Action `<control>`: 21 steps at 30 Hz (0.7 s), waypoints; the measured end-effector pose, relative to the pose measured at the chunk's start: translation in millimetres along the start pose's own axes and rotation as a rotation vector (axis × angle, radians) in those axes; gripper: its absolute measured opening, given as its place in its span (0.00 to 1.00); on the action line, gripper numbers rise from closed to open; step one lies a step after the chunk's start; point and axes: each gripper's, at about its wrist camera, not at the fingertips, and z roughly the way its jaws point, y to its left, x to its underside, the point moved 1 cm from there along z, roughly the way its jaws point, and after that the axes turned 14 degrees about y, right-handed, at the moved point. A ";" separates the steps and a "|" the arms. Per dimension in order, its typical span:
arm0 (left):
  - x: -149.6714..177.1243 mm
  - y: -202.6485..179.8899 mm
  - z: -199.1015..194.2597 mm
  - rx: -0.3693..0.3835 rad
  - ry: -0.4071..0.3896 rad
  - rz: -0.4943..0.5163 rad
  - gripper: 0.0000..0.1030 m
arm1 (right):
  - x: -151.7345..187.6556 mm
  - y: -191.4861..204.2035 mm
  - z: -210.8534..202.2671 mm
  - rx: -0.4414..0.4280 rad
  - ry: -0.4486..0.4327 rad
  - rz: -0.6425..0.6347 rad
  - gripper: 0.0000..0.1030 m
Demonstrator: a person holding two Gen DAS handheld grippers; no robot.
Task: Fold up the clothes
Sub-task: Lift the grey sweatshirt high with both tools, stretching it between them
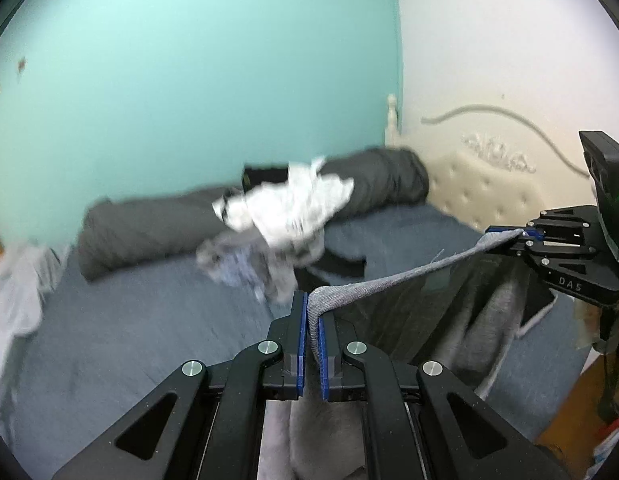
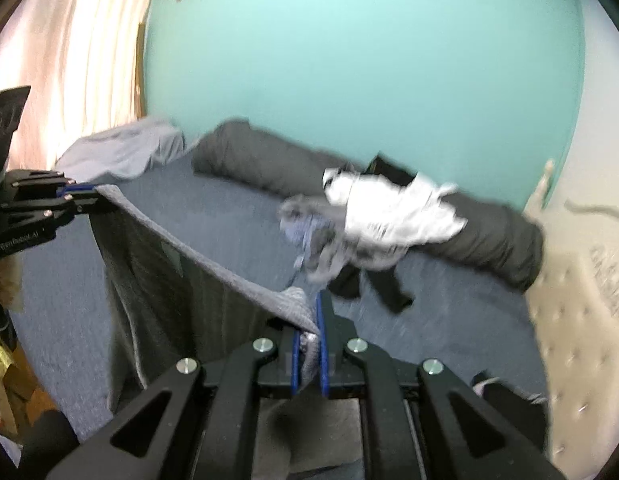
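A grey knit garment [image 1: 389, 276] hangs in the air over the bed, its top edge stretched between my two grippers. In the left wrist view my left gripper [image 1: 311, 312] is shut on one end of that edge. Off to the right, my right gripper [image 1: 509, 236] is shut on the other end. The right wrist view shows the same hold from the other side: the right gripper [image 2: 309, 320] pinches the grey garment [image 2: 161, 280], and the left gripper [image 2: 85, 194] holds the far corner. The garment's body drapes down below the edge, and its lower part is hidden.
The bed has a blue-grey sheet [image 1: 149, 320]. A dark grey rolled blanket [image 1: 149, 232] lies along the teal wall, with a pile of white and grey clothes [image 1: 289, 208] and a black garment [image 2: 385, 284] in front. A cream padded headboard [image 1: 481, 188] is on the right and a light grey cloth [image 2: 121, 148] at the far left.
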 end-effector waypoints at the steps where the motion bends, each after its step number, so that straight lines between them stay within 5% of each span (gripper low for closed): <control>1: -8.9 -0.7 -17.7 -0.010 -0.020 0.004 0.05 | -7.1 0.8 -15.8 0.010 -0.019 -0.005 0.06; 9: -65.7 -9.4 -150.8 -0.071 -0.171 0.023 0.05 | -58.9 12.1 -153.4 0.076 -0.178 -0.050 0.06; 21: -81.8 -25.8 -258.3 -0.069 -0.279 0.003 0.05 | -79.1 13.8 -282.1 0.125 -0.289 -0.031 0.06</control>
